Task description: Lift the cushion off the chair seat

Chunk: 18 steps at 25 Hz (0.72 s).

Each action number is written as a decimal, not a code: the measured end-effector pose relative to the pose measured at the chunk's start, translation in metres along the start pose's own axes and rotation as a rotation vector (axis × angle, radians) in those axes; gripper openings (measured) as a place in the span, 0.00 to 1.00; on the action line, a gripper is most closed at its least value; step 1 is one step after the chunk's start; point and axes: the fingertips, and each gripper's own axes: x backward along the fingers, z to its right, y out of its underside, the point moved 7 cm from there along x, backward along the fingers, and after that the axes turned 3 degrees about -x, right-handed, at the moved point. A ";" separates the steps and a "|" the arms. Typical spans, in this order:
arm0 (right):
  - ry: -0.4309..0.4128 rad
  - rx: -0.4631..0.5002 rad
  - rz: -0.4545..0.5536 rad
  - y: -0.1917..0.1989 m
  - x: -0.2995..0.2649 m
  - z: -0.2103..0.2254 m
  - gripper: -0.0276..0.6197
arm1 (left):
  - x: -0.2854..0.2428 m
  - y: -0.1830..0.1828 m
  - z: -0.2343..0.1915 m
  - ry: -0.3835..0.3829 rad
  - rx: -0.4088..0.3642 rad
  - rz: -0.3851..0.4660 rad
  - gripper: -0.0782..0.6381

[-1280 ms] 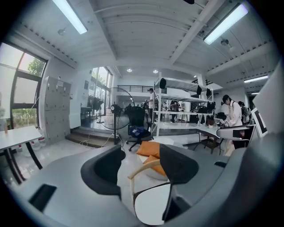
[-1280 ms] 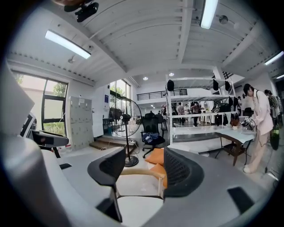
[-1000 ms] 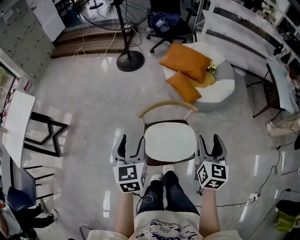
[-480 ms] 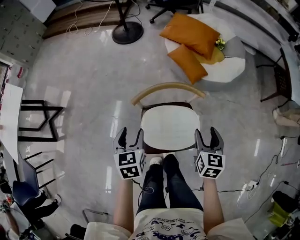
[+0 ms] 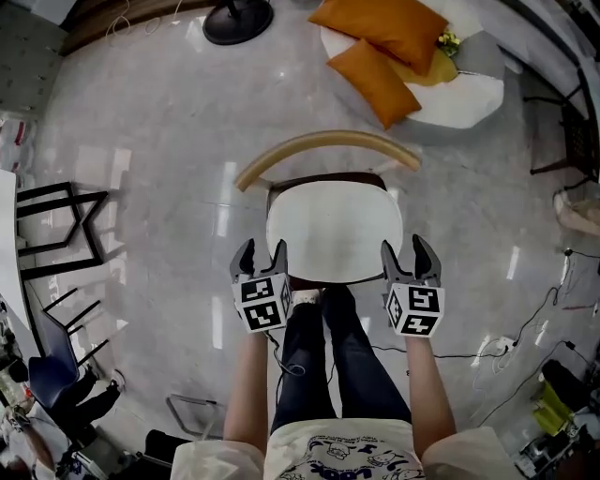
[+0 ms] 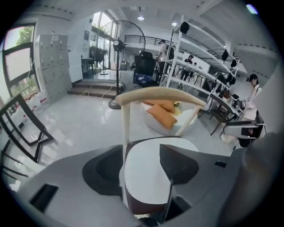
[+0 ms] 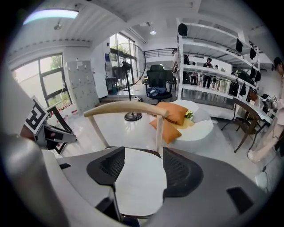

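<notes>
Head view is showing the left gripper (image 5: 262,251) and right gripper (image 5: 405,248) hanging spread and empty, flanking the white cushion (image 5: 330,230), likely soft and light, best pinched at its side edges.

Head view: the fan base (image 5: 238,17), upper orange pillow (image 5: 398,26) and white pouf (image 5: 469,94) are cut off by the top edge; the legs of the chair (image 5: 323,153) are hidden beneath the cushion (image 5: 330,230). Left gripper view: the spread jaws of the left gripper (image 6: 142,153) cover both flanks of the cushion, and contact cannot be determined.
</notes>
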 end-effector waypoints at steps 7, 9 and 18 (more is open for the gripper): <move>-0.002 -0.003 -0.088 0.046 -0.052 0.022 0.47 | -0.063 0.044 -0.006 -0.013 0.012 -0.107 0.48; -0.004 0.002 -0.118 0.062 -0.066 0.028 0.47 | -0.077 0.056 -0.005 -0.014 0.003 -0.132 0.48; 0.006 -0.004 -0.219 0.122 -0.116 0.049 0.46 | -0.124 0.102 -0.011 -0.036 -0.005 -0.210 0.48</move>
